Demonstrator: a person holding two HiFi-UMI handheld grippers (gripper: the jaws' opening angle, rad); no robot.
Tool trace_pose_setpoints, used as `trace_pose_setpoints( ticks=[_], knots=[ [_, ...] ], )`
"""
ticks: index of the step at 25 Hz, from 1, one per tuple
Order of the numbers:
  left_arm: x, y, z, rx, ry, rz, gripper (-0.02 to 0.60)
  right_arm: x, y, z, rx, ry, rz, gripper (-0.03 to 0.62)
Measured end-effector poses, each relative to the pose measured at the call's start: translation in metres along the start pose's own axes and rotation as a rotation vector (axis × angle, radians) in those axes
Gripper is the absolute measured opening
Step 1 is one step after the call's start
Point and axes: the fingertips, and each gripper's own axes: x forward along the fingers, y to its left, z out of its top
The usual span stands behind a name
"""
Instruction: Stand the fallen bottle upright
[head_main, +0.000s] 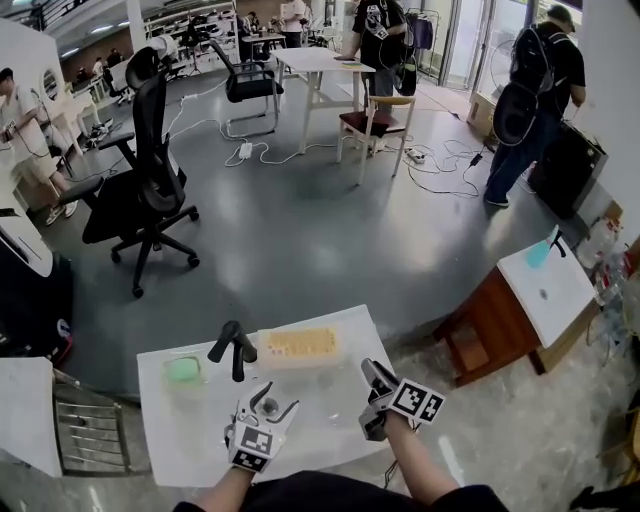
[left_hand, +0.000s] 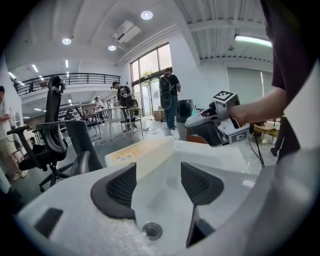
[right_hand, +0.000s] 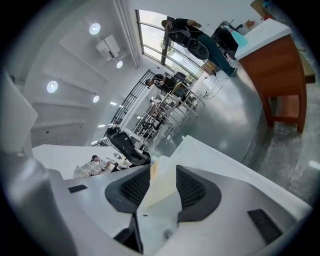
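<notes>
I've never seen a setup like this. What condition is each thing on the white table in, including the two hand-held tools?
bottle: lying on its side on the table, not gripped.
left tool: jaws wide apart, empty.
right tool: jaws apart, empty, aimed at the bottle.
black forked object: standing upright, untouched.
green object: resting on the table; too blurred to identify.
office chair: unoccupied.

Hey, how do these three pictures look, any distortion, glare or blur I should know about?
Head view: fisheye curves the floor, and the white table glares almost featureless. Left gripper view: black round vignette, ceiling light blown out. Right gripper view: same vignette, whole scene tilted, lamps blown out.
</notes>
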Motion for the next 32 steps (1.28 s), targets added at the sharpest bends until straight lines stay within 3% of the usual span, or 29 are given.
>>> trace_pose_setpoints(
  ticks=[11,22,32],
  knots=[
    [0.028,0.014,-0.002,0.013,-0.02,-0.004,0.275,0.056,-0.038,0.019,0.301,-0.082,-0.038,0.175],
    [0.041,0.021,0.002,-0.04,-0.028,-0.001,0.276,0.083,-0.065,0.022,0.425,-0.099,-0.101,0.183],
    [0.046,0.03,0.002,-0.091,-0.028,0.015,0.276,0.092,-0.071,0.027,0.527,-0.127,-0.092,0.123]
  ],
)
